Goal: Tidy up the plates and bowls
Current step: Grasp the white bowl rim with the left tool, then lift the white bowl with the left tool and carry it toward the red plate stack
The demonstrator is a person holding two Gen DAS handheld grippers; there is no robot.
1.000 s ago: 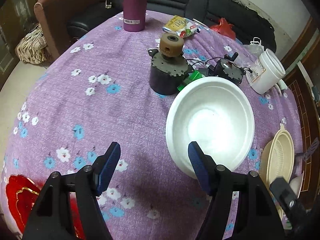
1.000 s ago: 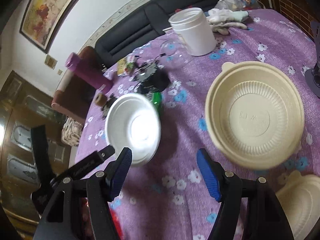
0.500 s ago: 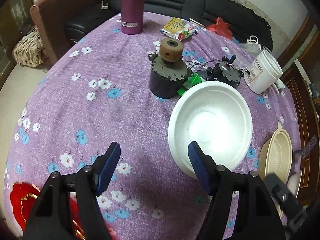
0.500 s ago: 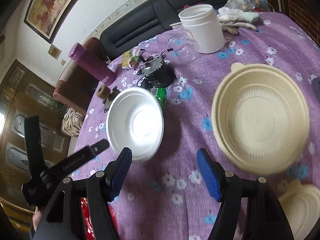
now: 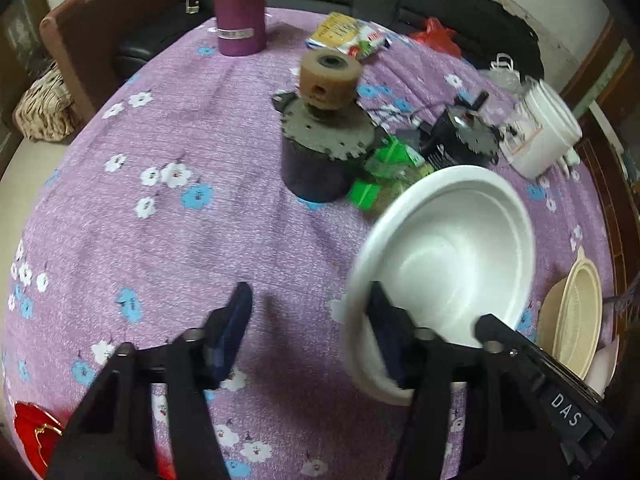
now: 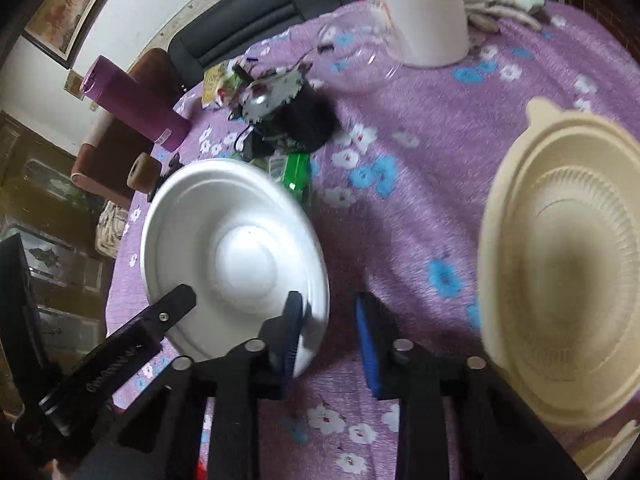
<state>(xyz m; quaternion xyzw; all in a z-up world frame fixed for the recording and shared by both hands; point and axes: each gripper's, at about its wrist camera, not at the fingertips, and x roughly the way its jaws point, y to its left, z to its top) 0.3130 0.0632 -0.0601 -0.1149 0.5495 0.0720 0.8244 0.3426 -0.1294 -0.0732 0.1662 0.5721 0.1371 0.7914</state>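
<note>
A white foam bowl [image 5: 452, 264] sits on the purple flowered tablecloth [image 5: 160, 220]. My left gripper [image 5: 310, 300] straddles its near left rim. The right finger is inside the bowl and the left finger is outside, well apart from the rim. Its jaws are closing. In the right wrist view my right gripper [image 6: 329, 308] straddles the white foam bowl [image 6: 224, 248] at its near right rim. One pad is inside and one outside, and these jaws are closing too, with a small gap showing. A beige ribbed bowl [image 6: 560, 280] lies to the right.
Behind the bowl stand a dark motor with a brown wheel [image 5: 324, 136], green packets [image 5: 384, 172], a second motor [image 5: 460, 136], a white tub [image 5: 544, 136] and a purple bottle [image 5: 240, 8]. A cream lid [image 6: 612, 452] lies near the front right. A black sofa runs behind the table.
Both grippers have come down and forward onto the white bowl. Their jaws have narrowed and now stand either side of its rim. The bowl looks larger in both views.
</note>
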